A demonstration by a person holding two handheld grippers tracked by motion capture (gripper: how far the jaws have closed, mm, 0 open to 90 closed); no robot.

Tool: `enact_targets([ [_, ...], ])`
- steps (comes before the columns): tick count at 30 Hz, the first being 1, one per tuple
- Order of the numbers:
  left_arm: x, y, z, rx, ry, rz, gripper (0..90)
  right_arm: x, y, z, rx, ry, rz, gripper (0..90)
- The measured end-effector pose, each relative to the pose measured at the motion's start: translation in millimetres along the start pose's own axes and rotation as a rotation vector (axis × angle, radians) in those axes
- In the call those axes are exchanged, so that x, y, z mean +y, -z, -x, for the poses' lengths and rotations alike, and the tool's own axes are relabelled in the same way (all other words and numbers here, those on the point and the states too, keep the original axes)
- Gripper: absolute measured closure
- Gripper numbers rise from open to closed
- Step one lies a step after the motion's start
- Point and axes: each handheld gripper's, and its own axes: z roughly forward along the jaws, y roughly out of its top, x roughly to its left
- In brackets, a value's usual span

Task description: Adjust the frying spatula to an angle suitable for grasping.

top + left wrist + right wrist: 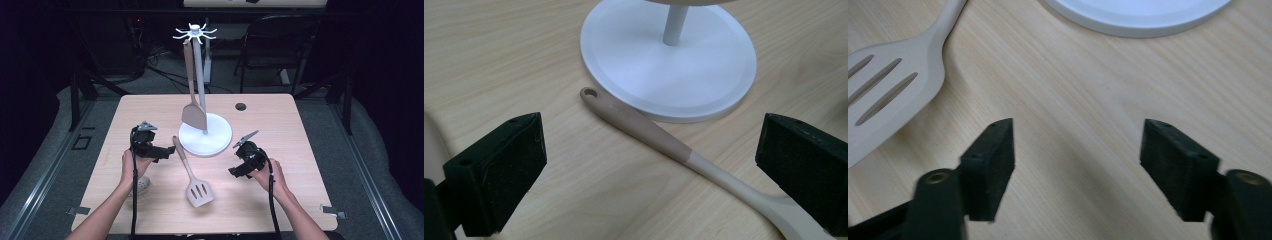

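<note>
A beige slotted spatula (192, 177) lies flat on the wooden table (280, 130), its handle end by the white round base (205, 135) of a hook stand. A solid spatula (193, 112) hangs from the stand's top hooks. My left gripper (164, 151) is open. In the left gripper view its wide jaws (654, 140) stand on either side of the spatula's handle (644, 129) without touching it. My right gripper (236, 170) is open over bare wood, right of the spatula's slotted blade (888, 85), with nothing between its jaws (1078, 142).
A pale perforated utensil (143, 185) lies under the left wrist. A round cable hole (241, 106) sits in the table behind the stand. A dark chair (280, 45) stands beyond the far edge. The stand's pole (674, 25) rises just past the handle end.
</note>
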Motion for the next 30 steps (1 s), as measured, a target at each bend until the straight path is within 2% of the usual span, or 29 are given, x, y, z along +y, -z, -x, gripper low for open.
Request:
enact_targets([
  [1, -0.6, -0.9, 0.9, -0.002, 0.006, -0.002, 0.0, 0.0, -0.6, -0.1, -0.001, 0.007, -0.016, 35.8],
  [2, -0.8, -1.2, 1.3, -0.003, 0.003, -0.009, 0.0, -0.2, -1.8, -1.7, 0.012, 0.002, -0.01, 40.9],
  [4, -1.4, -2.8, 2.3, 0.002, -0.004, -0.015, 0.0, 1.4, -0.6, -5.3, 0.039, 0.016, -0.013, 60.9],
  [5, -1.8, -4.0, 2.8, 0.005, -0.006, -0.019, 0.0, 2.2, 0.2, -8.4, 0.057, 0.018, 0.004, 67.3],
  [6, -2.0, -4.6, 2.6, 0.007, -0.014, -0.03, 0.0, 3.4, 1.2, -11.4, 0.068, 0.029, 0.01, 72.5],
  [9, -4.0, -7.3, 1.8, 0.004, -0.003, -0.032, 0.0, 6.3, 2.9, -23.8, 0.107, 0.066, 0.023, 81.9],
  [14, -5.9, -10.2, 0.3, -0.005, 0.008, -0.038, 0.0, 11.4, 4.2, -44.5, 0.169, 0.099, 0.079, 85.0],
  [18, -6.1, -12.5, 1.0, -0.009, 0.017, -0.053, 0.0, 17.0, 4.3, -64.3, 0.212, 0.129, 0.095, 86.4],
  [19, -6.1, -12.5, 1.0, -0.009, 0.017, -0.053, 0.1, 17.0, 4.3, -64.3, 0.212, 0.129, 0.095, 86.4],
  [20, -6.4, -14.0, 2.2, -0.012, 0.019, -0.057, 0.1, 19.1, 0.5, -75.2, 0.241, 0.146, 0.092, 87.0],
  [23, -7.3, -15.9, 4.3, -0.014, 0.015, -0.066, 0.1, 20.4, -9.2, -91.5, 0.269, 0.186, 0.064, 87.0],
  [25, -8.0, -17.3, 5.5, -0.012, 0.018, -0.068, 0.2, 21.2, -15.2, -99.4, 0.269, 0.222, 0.019, 87.0],
  [30, -10.3, -20.0, 4.0, -0.033, 0.041, -0.067, 0.5, 19.5, -29.3, -109.1, 0.285, 0.246, -0.035, 87.0],
])
